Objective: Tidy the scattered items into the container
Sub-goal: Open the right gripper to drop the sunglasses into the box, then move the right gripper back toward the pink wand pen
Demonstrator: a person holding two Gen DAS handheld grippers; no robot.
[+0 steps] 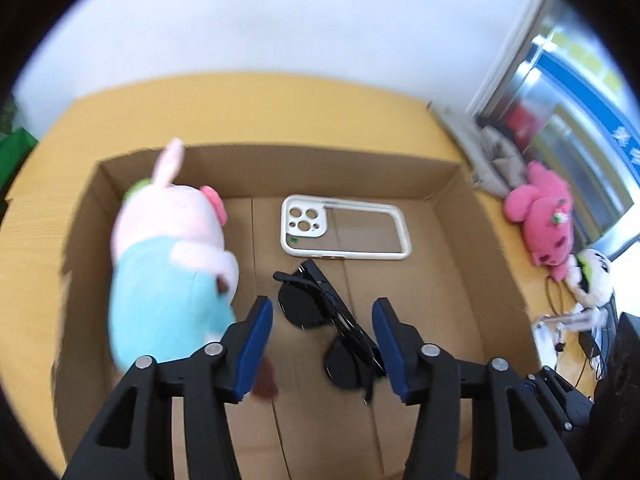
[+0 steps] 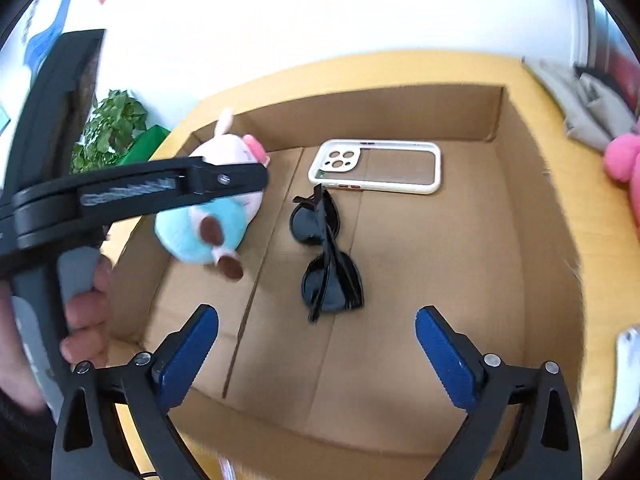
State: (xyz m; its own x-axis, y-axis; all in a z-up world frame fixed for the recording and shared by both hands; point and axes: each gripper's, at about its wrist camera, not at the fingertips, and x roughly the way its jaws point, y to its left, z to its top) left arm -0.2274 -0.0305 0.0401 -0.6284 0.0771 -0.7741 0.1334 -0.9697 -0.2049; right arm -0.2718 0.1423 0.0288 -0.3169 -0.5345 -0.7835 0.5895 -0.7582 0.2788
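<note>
Both tongs (image 1: 322,330) (image 2: 316,344) empty, apart over box (image 1: 320,168) w/ sunglasses (image 1: 320,320)

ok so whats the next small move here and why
Probably swing the right gripper, open and holding nothing, toward the pink plush toy on the yellow table outside the cardboard box. The pig plush in blue, black sunglasses and white phone case are already inside.

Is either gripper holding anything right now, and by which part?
Nothing is held. Left gripper and right gripper are both open over the brown cardboard box; the folded black sunglasses lie loose inside.
</note>
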